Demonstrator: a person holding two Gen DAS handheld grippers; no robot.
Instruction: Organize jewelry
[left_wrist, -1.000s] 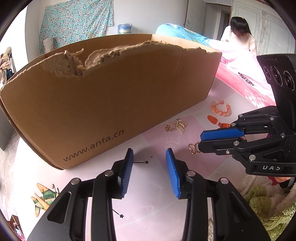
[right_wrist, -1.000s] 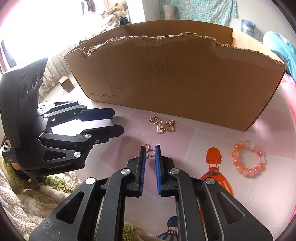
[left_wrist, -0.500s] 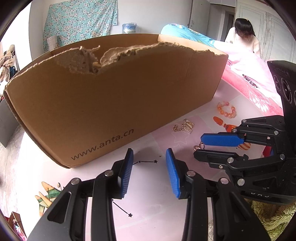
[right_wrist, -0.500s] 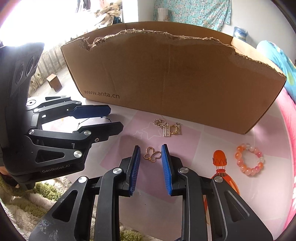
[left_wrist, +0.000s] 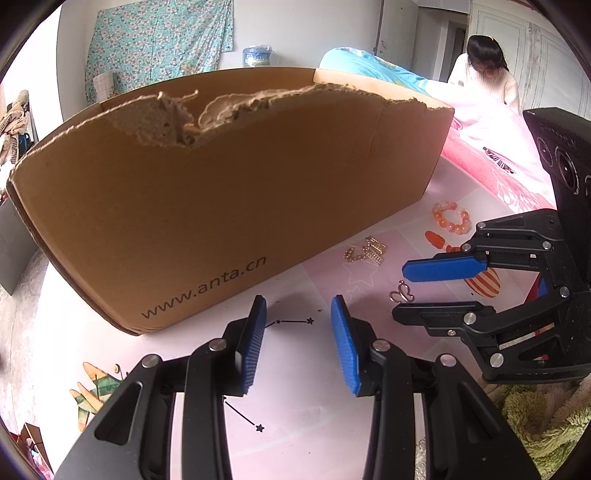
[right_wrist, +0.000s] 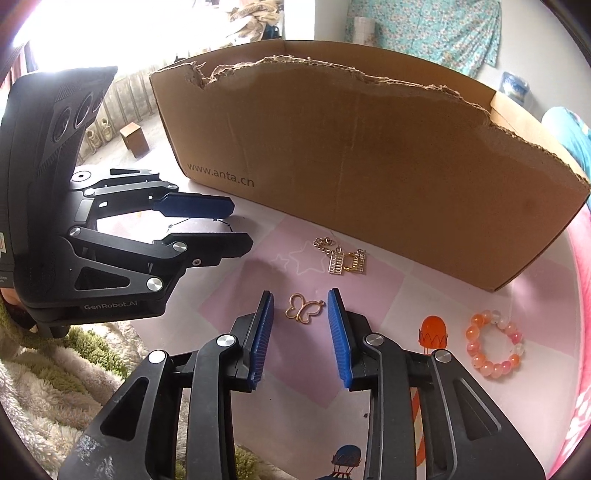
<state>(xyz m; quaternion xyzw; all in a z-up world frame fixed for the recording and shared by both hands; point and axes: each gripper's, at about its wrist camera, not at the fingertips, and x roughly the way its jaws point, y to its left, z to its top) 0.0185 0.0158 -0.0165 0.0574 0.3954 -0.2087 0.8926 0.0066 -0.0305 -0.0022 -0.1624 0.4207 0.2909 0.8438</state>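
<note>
Right tongs (right_wrist: 300, 316) opening around butterfly charm (right_wrist: 303, 313), pads clear.

1. Daylight fills both views; the scene is bright and evenly lit.
2. In the right wrist view the window (right_wrist: 92, 44) at upper left is blown out to white glare.
3. Shadows are soft: a faint one lies on the pink mat (right_wrist: 258, 280) beside the left gripper (right_wrist: 236, 225).
4. Fisheye distortion bows the cardboard box (left_wrist: 221, 192), and dark vignetting rings the corners.
5. Focus is sharp at centre and softer toward the edges.
</note>
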